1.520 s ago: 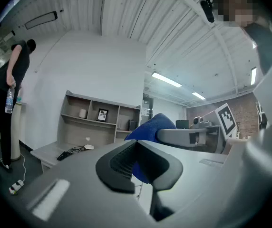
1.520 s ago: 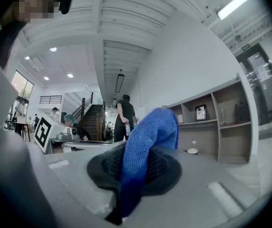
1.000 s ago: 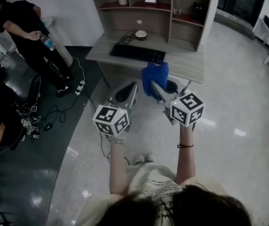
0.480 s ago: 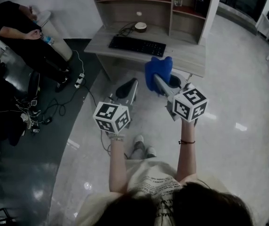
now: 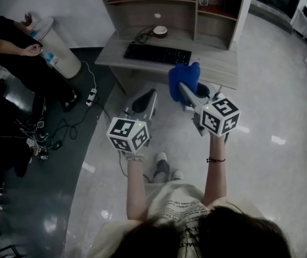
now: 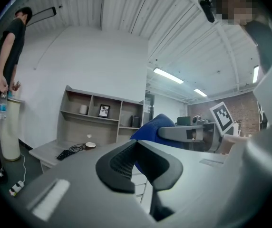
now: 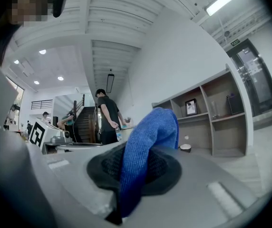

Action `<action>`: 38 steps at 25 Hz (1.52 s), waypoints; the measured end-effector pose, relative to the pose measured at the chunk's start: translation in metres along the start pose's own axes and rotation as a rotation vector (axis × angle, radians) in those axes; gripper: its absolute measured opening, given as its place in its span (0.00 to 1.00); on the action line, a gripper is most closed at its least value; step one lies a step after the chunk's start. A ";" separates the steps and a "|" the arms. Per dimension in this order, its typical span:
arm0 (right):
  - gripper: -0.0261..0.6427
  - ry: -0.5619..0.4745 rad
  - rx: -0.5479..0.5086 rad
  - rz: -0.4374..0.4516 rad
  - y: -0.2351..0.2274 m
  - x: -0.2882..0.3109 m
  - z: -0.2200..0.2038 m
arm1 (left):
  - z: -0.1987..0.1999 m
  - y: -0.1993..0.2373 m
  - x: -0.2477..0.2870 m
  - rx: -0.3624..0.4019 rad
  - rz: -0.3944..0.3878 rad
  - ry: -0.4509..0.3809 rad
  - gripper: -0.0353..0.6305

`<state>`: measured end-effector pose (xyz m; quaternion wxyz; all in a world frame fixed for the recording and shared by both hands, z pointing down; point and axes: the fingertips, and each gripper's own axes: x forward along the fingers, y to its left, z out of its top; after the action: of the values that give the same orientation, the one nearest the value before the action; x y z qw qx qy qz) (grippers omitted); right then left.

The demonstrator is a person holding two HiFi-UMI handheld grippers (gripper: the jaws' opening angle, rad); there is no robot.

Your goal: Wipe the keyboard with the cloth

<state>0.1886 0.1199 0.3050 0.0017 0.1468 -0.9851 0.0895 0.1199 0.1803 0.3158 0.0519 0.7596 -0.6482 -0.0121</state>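
The black keyboard (image 5: pixel 158 54) lies on the grey desk (image 5: pixel 218 69) ahead of me, and in the left gripper view the keyboard (image 6: pixel 65 152) shows small at the far left. My right gripper (image 5: pixel 185 92) is shut on a blue cloth (image 5: pixel 183 78), whose loose end stands up above the jaws. In its own view the cloth (image 7: pixel 148 148) is pinched between the right gripper's (image 7: pixel 131 171) black pads. My left gripper (image 5: pixel 144 102) is beside it, short of the desk's edge. The left gripper (image 6: pixel 137 161) has its jaws shut with nothing in them.
A shelf unit (image 5: pixel 196 15) rises at the back of the desk, with a small bowl (image 5: pixel 160 31) and cables in front of it. A person in black (image 5: pixel 14 52) stands at the left by a white bin (image 5: pixel 54 44). A power strip (image 5: pixel 92 97) and cords lie on the floor.
I have stepped closer to the desk, so both grippers and the cloth sit nearer its front edge. The person at the left has shifted toward the white bin.
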 end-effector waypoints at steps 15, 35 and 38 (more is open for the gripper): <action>0.13 0.047 0.024 -0.057 -0.039 0.088 -0.015 | -0.009 0.080 0.066 -0.032 -0.083 0.038 0.06; 0.13 0.058 0.045 -0.170 -0.063 0.147 -0.024 | -0.013 0.143 0.101 -0.040 -0.190 0.049 0.06; 0.13 0.056 0.050 -0.177 -0.061 0.149 -0.025 | -0.014 0.147 0.100 -0.041 -0.196 0.052 0.06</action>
<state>0.0628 0.0238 0.3452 0.0335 0.2308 -0.9653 0.1177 -0.0075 0.0601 0.3488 0.0829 0.8183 -0.5687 -0.0106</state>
